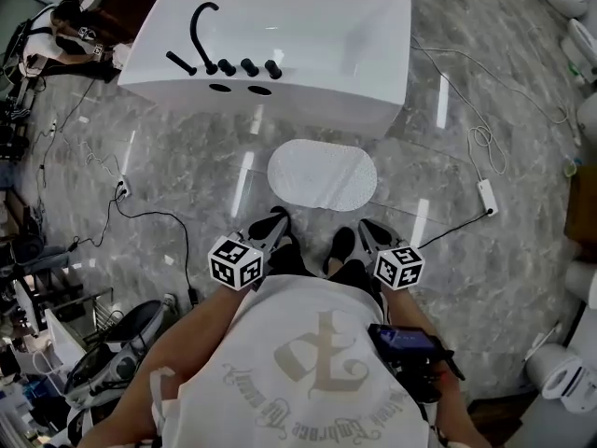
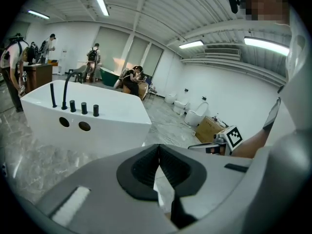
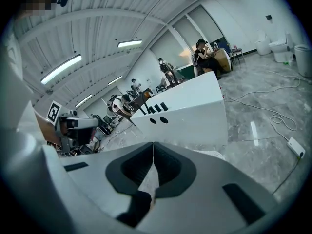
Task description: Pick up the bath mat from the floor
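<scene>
The bath mat [image 1: 322, 175] is a white oval with a dimpled surface. It lies flat on the grey marble floor, just in front of the bathtub. My left gripper [image 1: 276, 218] hangs above the floor near the mat's near-left edge, its jaws shut with nothing between them. My right gripper [image 1: 366, 227] hangs by the mat's near-right edge, also shut and empty. In the left gripper view the left gripper [image 2: 158, 146] shows its pads meeting. In the right gripper view the right gripper [image 3: 153, 143] is closed, and a strip of the mat [image 3: 212, 153] shows past it.
A white bathtub [image 1: 280, 45] with a black faucet [image 1: 201, 26] stands beyond the mat. Cables [image 1: 485, 143] and a power strip [image 1: 486, 197] lie on the floor to the right, more cables [image 1: 140, 215] to the left. Toilets [image 1: 560, 376] stand at the right edge, and people work at the far left.
</scene>
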